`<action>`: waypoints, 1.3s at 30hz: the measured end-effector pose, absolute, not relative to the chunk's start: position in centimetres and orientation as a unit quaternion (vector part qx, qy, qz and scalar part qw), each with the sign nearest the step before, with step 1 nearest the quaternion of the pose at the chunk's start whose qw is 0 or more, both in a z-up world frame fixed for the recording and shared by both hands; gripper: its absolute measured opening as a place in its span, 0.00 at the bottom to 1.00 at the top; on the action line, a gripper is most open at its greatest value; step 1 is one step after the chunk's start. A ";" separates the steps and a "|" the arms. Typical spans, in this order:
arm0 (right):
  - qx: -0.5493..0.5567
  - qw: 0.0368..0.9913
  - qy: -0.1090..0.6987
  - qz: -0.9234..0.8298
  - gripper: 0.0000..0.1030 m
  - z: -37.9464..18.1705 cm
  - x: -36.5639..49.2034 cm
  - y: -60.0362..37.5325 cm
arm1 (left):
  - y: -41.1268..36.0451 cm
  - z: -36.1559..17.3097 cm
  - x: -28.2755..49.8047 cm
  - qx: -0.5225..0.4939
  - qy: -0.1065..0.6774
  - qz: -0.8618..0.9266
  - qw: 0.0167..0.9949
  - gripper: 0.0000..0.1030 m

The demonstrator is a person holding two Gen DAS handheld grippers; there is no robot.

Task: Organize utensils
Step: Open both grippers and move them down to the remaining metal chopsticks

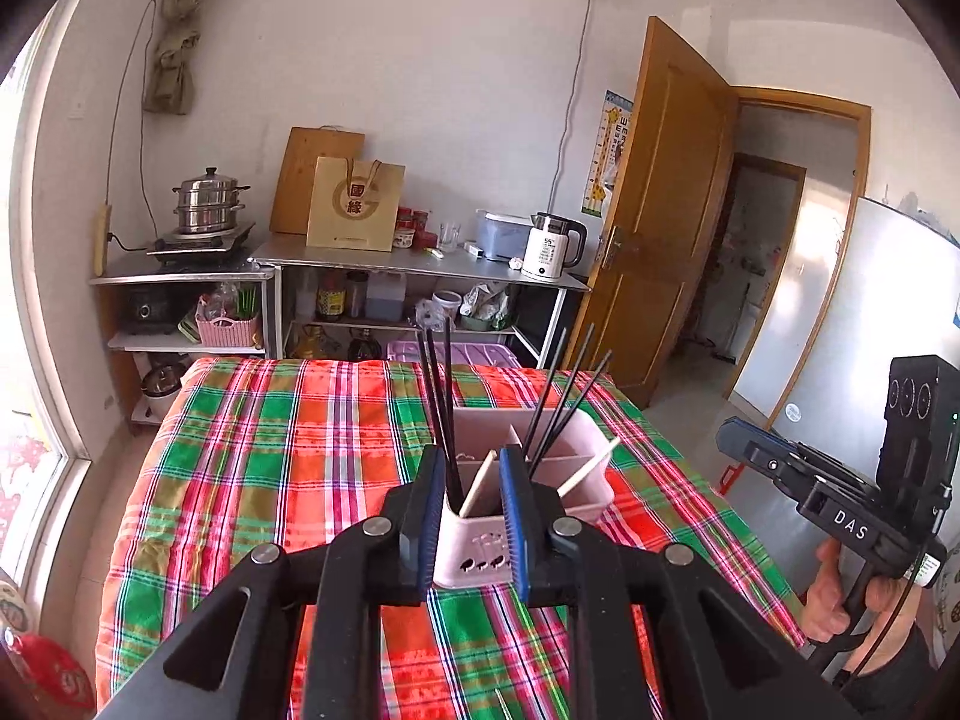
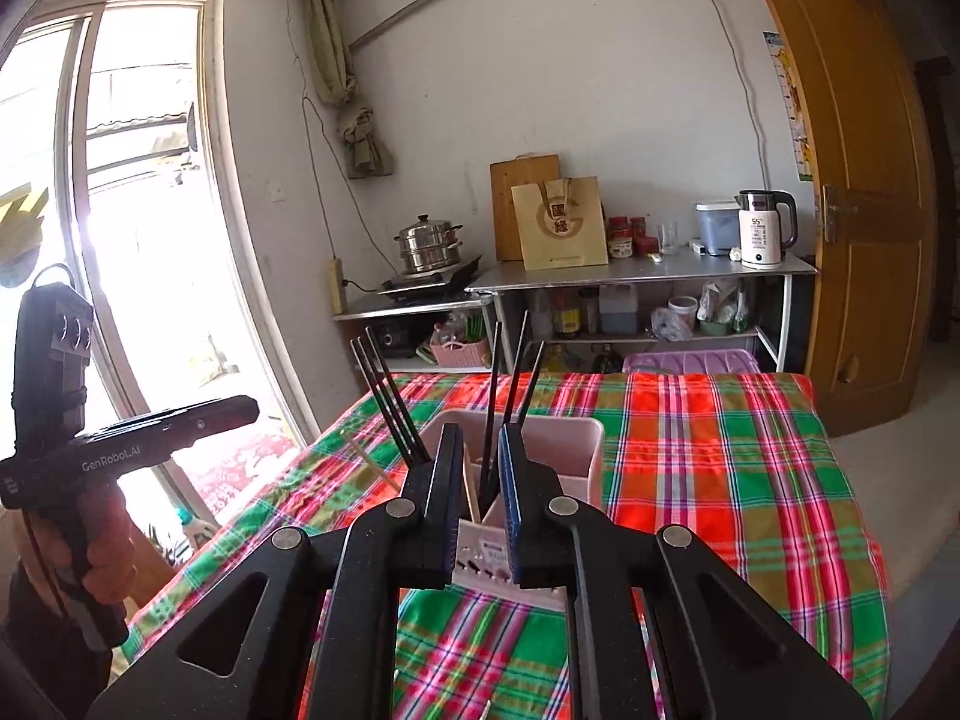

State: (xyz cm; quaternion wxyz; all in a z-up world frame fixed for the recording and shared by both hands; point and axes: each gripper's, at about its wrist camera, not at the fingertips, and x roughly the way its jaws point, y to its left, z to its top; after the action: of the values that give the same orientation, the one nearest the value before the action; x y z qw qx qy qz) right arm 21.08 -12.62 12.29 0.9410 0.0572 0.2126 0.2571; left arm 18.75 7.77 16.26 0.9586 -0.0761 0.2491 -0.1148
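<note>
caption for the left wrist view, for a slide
Left gripper, jaws slightly apart and empty, faces a pink utensil holder of black chopsticks on a plaid tablecloth.

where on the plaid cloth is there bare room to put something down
Bare plaid cloth runs from the pink utensil holder to the window-side edge, and another open stretch lies between the holder and the door side. It is crowded only at the holder, where black chopsticks stick up.
</note>
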 end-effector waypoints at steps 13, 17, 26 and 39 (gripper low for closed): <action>0.048 0.933 0.251 0.252 0.12 6.6 15.2 -14.0 | 5.1 9.2 11.0 -0.073 0.275 -0.120 0.951 0.18; 0.052 0.927 0.274 0.249 0.12 4.6 14.6 -14.1 | 4.6 6.7 10.3 -0.075 0.301 -0.120 0.943 0.18; 0.044 0.913 0.325 0.244 0.12 0.9 15.2 -13.4 | 3.6 2.6 11.1 -0.072 0.357 -0.120 0.923 0.18; 0.016 0.886 0.390 0.249 0.12 -3.5 17.1 -10.8 | 2.2 -1.8 14.7 -0.069 0.429 -0.122 0.892 0.18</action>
State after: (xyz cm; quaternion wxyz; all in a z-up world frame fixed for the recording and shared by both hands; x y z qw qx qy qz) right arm 17.12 -10.77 -3.46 0.8862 0.0162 0.3904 0.2489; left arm 14.72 2.21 -1.80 0.8924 -0.0691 0.4287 -0.1224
